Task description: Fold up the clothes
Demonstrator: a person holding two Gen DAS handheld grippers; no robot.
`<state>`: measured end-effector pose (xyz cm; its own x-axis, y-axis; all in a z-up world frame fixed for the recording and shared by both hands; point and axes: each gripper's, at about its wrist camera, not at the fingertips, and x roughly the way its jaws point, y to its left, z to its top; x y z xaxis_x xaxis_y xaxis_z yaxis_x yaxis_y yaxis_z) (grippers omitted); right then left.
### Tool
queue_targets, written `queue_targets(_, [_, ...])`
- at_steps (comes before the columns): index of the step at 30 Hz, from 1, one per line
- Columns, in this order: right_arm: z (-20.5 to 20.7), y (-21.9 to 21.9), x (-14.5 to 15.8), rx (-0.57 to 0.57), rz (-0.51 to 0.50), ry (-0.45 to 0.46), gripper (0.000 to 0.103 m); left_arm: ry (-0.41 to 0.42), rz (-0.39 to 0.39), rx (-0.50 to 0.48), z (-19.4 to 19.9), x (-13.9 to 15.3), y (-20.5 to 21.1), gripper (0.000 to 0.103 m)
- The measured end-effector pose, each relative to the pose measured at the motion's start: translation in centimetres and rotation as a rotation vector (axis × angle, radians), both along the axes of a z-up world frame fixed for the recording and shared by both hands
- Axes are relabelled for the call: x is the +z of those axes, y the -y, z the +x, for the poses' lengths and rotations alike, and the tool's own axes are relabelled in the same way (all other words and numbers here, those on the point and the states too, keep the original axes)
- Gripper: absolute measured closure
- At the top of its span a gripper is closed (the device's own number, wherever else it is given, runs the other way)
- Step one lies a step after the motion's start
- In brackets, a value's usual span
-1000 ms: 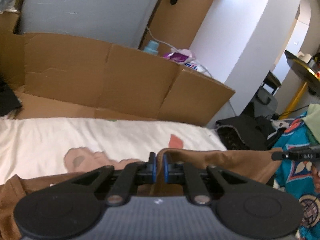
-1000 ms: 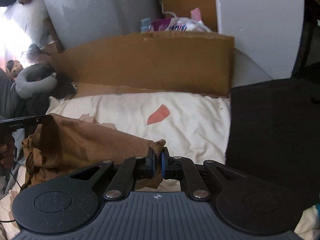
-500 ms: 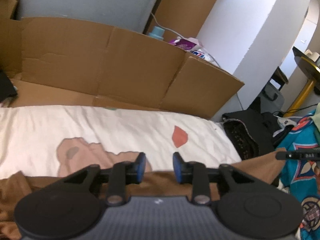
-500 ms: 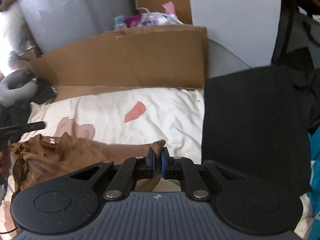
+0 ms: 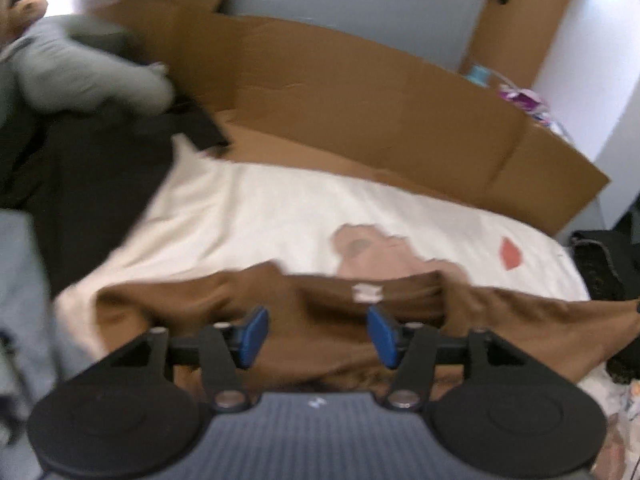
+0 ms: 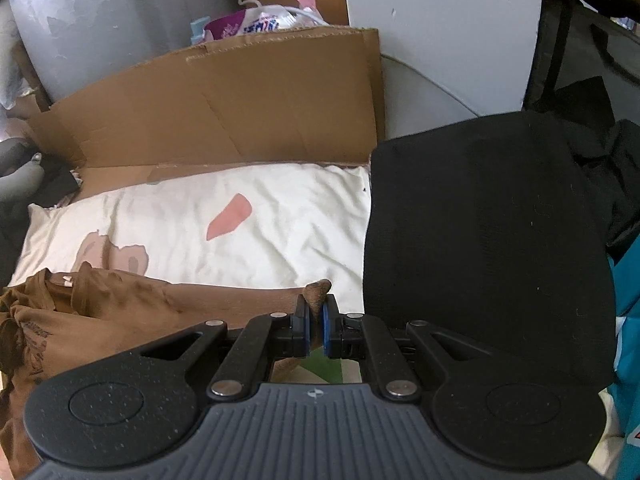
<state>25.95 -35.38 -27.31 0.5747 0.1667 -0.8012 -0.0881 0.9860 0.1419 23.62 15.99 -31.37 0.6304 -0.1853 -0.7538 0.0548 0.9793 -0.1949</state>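
A brown shirt lies rumpled across the near part of a cream sheet, its white neck label facing up. My left gripper hovers just over it with its jaws opening; the blue pads stand wide apart and press on nothing, the cloth lying below them. In the right wrist view the same brown shirt stretches left, and my right gripper is shut on a bunched corner of it.
A cardboard wall runs behind the cream sheet. A black garment lies flat to the right of the sheet, a teal one beyond it. Dark and grey clothes pile at the left.
My left gripper let go of the shirt and opened wide, then swung left, so the shirt's collar now lies on the sheet. My right gripper sank a little, still clamped on its corner.
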Motion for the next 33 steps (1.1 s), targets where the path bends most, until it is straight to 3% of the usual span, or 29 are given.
queue_targets(5, [0.3,0.3,-1.0,-0.014,-0.013,-0.02,0.099,-0.046,0.04,0.076,-1.0,-1.1,-2.0,0.039])
queue_targets(9, [-0.1,0.2,-1.5,-0.015,-0.024,-0.036,0.099,-0.063,0.063,0.082,-1.3,-2.2,-2.6,0.027])
queue_targets(14, [-0.1,0.0,-1.9,-0.009,-0.029,-0.044,0.099,-0.113,0.117,0.054,-1.2,-4.2,-2.3,0.027])
queue_targets(16, [-0.2,-0.2,-2.0,-0.001,-0.034,-0.044,0.099,-0.131,0.118,0.05,-1.4,-4.9,-2.6,0.035])
queue_targets(18, [-0.3,-0.3,-2.2,0.005,-0.037,-0.048,0.099,-0.158,0.075,0.08,-1.8,-5.1,-3.4,0.066])
queue_targets(19, [-0.4,-0.3,-2.2,0.005,-0.036,-0.05,0.099,-0.162,0.071,0.097,-2.1,-5.0,-3.8,0.074])
queue_targets(20, [-0.4,-0.2,-2.3,0.004,-0.034,-0.051,0.099,-0.162,0.084,0.11,-2.5,-4.7,-4.1,0.09])
queue_targets(21, [-0.5,-0.1,-2.4,0.003,-0.032,-0.051,0.099,-0.159,0.087,0.118,-2.9,-4.4,-4.5,0.097])
queue_targets(24, [-0.5,-0.1,-2.3,0.005,-0.029,-0.047,0.099,-0.147,0.101,0.138,-3.8,-3.0,-5.5,0.102])
queue_targets(31, [-0.3,-0.5,-1.7,0.029,-0.048,-0.009,0.099,-0.101,0.163,0.208,-5.6,1.2,-8.9,0.103])
queue_targets(33, [-0.2,-0.5,-1.8,0.028,-0.048,-0.006,0.099,-0.113,0.161,0.183,-5.6,1.4,-8.9,0.102])
